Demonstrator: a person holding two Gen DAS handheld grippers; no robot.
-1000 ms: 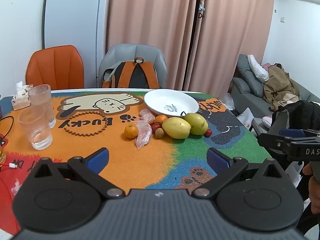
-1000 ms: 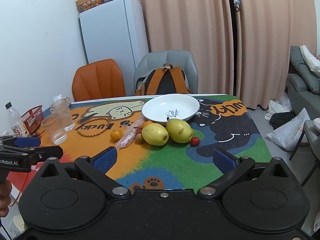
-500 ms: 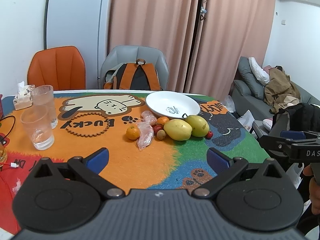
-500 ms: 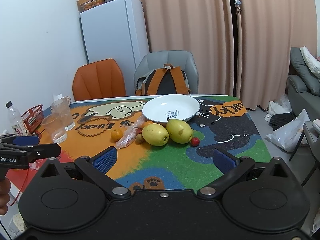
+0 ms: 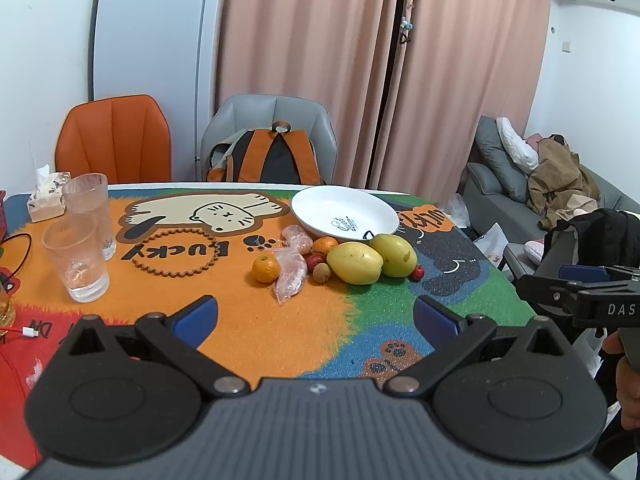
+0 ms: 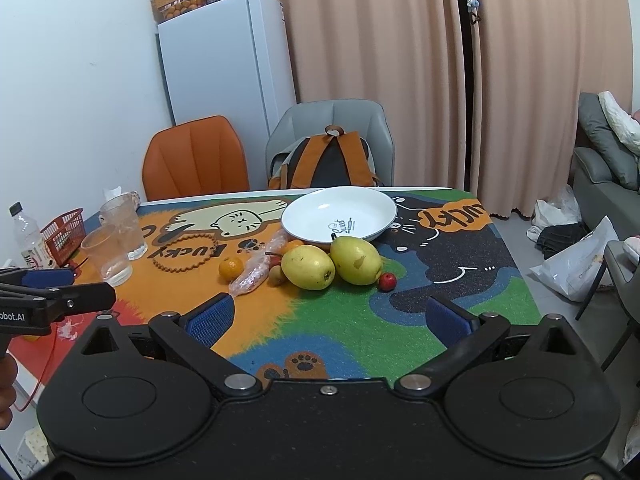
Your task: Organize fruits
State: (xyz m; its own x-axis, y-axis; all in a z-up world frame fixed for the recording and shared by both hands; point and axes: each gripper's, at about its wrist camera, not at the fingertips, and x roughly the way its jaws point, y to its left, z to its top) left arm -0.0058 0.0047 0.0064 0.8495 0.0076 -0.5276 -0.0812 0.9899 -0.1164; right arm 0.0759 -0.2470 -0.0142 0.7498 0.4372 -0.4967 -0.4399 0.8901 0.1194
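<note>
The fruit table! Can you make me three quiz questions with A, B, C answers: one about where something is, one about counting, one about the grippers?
1. Where is the small red fruit?
A. In the white plate
B. On the mat, right of the two pears
C. Inside a glass

2. How many clear glasses stand on the table?
A. Two
B. Five
C. None

3. What is the left hand-held gripper doing?
A. Squeezing a pear
B. Holding the plate
C. Open, holding nothing

Answers:
1. B: it sits beside the right pear; the white plate holds no fruit.
2. A: two stand together at the table's left.
3. C: its fingers are wide apart over the mat.
</note>
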